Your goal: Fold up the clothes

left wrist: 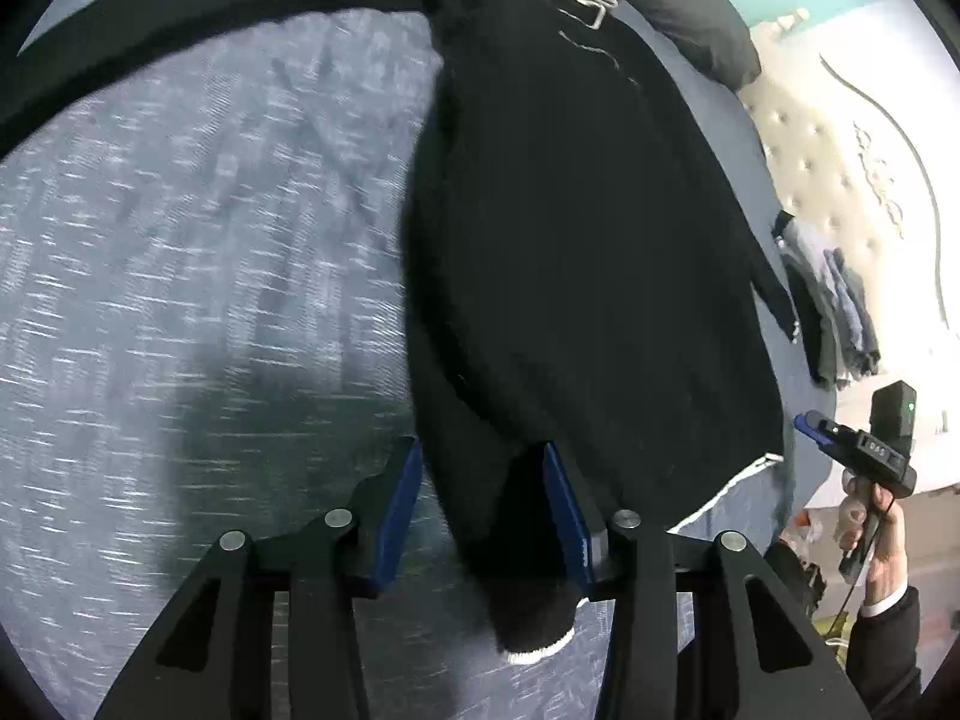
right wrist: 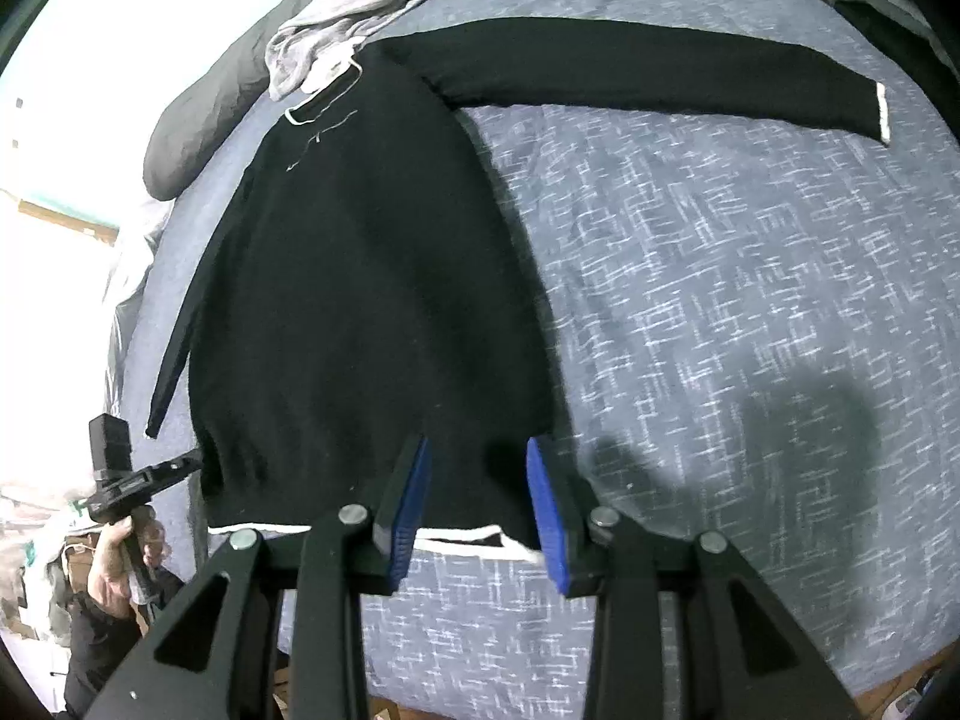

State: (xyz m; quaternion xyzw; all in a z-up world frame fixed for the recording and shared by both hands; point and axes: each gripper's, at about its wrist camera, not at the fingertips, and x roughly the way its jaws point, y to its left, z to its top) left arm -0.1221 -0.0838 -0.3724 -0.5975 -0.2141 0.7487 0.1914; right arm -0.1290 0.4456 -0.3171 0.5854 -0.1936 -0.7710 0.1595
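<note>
Black sweater (right wrist: pixel 360 270) laid flat, front down the middle of the bed (right wrist: pixel 720 300) with its blue-grey patterned cover. One sleeve (right wrist: pixel 660 72) stretched straight out to the side, white-edged end on the cover. Other sleeve drawn down along the body, its cuff (left wrist: pixel 534 630) between the pads of the left tool (left wrist: pixel 480 450): released, jaws apart, a gap showing on one side of the cloth. Right tool (right wrist: pixel 477 450) likewise released, jaws apart above the white-trimmed hem (right wrist: pixel 456 537), near the hem's corner, not pinching it. Grey garment (right wrist: pixel 348 6) bunched at the collar end, touching the neckline. Stack of folded clothes (left wrist: pixel 840 312) near the bed's edge, beyond the sweater.
</note>
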